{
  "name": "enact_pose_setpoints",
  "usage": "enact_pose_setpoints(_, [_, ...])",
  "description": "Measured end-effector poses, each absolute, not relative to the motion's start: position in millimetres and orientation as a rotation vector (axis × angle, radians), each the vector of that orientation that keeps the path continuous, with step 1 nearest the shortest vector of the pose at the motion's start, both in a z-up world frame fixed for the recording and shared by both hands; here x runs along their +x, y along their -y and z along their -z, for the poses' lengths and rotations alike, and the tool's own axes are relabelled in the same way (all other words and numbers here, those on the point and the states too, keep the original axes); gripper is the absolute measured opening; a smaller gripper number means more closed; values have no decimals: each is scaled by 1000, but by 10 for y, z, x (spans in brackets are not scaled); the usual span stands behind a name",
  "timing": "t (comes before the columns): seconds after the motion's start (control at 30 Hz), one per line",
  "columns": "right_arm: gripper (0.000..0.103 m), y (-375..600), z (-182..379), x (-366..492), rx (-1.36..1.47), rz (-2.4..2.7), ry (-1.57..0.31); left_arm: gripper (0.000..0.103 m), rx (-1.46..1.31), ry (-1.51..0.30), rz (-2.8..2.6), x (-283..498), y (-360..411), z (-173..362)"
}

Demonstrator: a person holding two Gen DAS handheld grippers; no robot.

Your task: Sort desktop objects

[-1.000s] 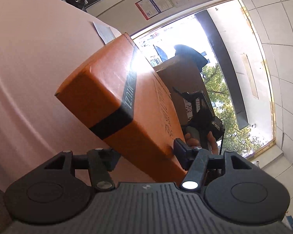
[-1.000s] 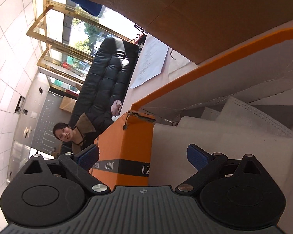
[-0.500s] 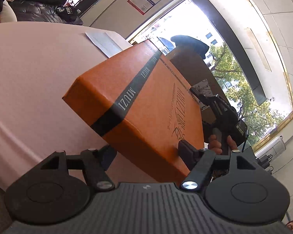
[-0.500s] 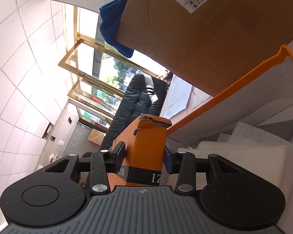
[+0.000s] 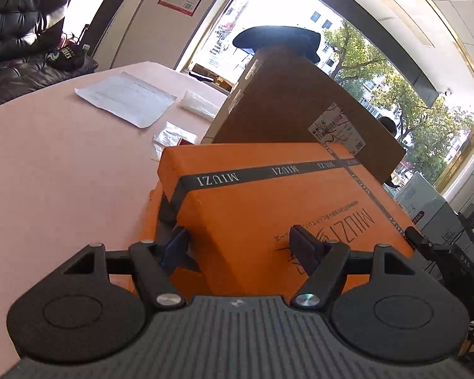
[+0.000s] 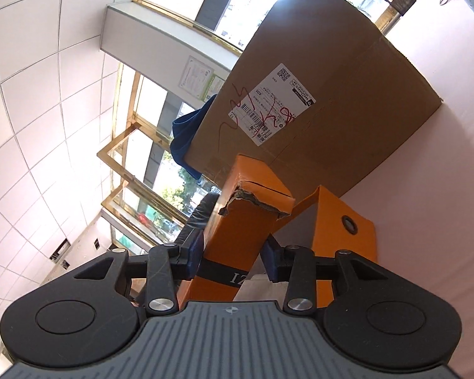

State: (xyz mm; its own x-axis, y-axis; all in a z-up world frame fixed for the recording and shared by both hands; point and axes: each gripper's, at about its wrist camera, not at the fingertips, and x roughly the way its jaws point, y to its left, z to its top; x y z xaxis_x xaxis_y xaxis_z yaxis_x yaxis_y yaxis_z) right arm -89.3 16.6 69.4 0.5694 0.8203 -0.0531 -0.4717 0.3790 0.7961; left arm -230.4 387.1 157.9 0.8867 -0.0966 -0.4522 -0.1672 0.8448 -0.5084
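Note:
An orange lid [image 5: 268, 189] with a black MIUZI ribbon lies nearly level over the orange box base [image 5: 150, 221] on the pink table. My left gripper [image 5: 237, 244] is shut on the lid's near edge, one finger beside its wall and the other on its top. In the right wrist view, my right gripper [image 6: 233, 255] is shut on the lid's side wall [image 6: 246, 221], just below a torn corner. The open base [image 6: 347, 237] with a metal eyelet stands right beside it, with white padding inside.
A tall brown cardboard box [image 5: 287, 107] with a shipping label stands right behind the orange box, with a dark blue cloth [image 5: 275, 36] on top. A paper sheet [image 5: 126, 98] and clear plastic packets [image 5: 170, 137] lie on the pink table [image 5: 63, 173]. A black sofa [image 5: 15, 47] is at far left.
The lid has swung down from a steep tilt to almost level over the base. The right gripper went from open to shut on the lid's side wall.

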Motion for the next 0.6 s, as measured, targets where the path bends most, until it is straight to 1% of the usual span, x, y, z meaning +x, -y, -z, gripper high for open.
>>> enact_pose_setpoints(0.13, [37,-135,-517,-1020,839,-870,-494,67,-547,-478,-77,-2184,-3880,-1609])
enact_pose_setpoints(0.27, [39,-174,-280,-1046,908,-879,-553,67,-498,-466,-179,-2161,-3962,-1640])
enact_pose_setpoints(0.3, [39,-180,-264,-1075,904,-875,-541,67,-500,-457,-206,-2203,-3997,-1651])
enact_pose_setpoints(0.37, [42,-160,-296,-1178,878,-850,-506,67,-510,-435,-259,-2391,-4068,-1676])
enact_pose_setpoints(0.43, [46,-181,-319,-1212,840,-813,-503,69,-492,-409,-278,-2714,-4077,-1696])
enact_pose_setpoints(0.5, [48,-204,-308,-1218,821,-789,-508,83,-498,-382,-267,-2994,-4039,-1678])
enact_pose_setpoints(0.6, [49,-214,-225,-1187,847,-788,-518,83,-515,-368,-237,-3349,-3893,-1578])
